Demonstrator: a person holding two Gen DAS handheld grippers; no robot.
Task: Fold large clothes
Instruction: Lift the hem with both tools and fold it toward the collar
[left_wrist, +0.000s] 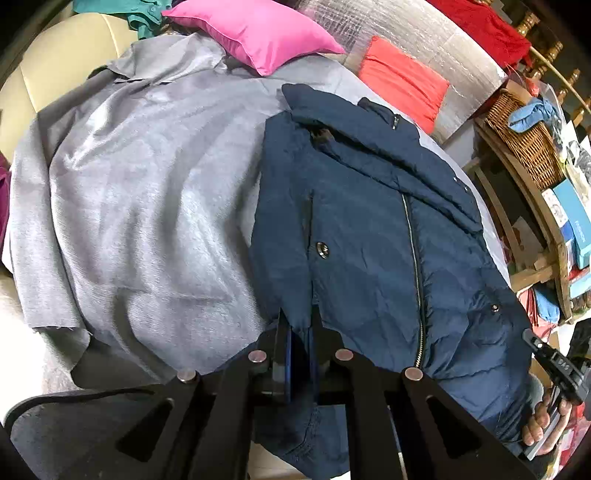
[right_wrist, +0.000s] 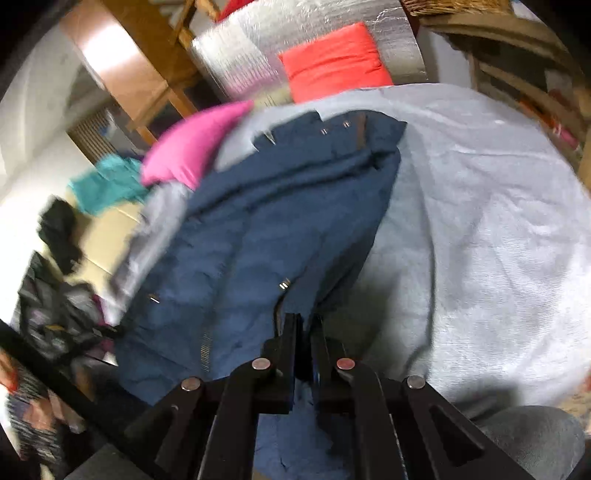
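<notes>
A navy padded jacket (left_wrist: 373, 236) with a zip and metal buttons lies on a grey cloth (left_wrist: 140, 206) spread over a sofa. My left gripper (left_wrist: 300, 321) is shut on the jacket's lower left edge, fabric pinched between its fingers. In the right wrist view the same jacket (right_wrist: 258, 236) appears blurred, and my right gripper (right_wrist: 303, 321) is shut on its near hem at the right side. The right gripper's body and the hand holding it (left_wrist: 546, 424) show at the lower right of the left wrist view.
A pink cushion (left_wrist: 255, 37) and a red-orange cushion (left_wrist: 402, 85) lie at the back against a silver quilted panel (left_wrist: 436, 48). A wicker basket (left_wrist: 524, 136) and boxes fill wooden shelves at the right. Teal clothing (right_wrist: 107, 184) and dark clothes (right_wrist: 55, 295) lie at the left.
</notes>
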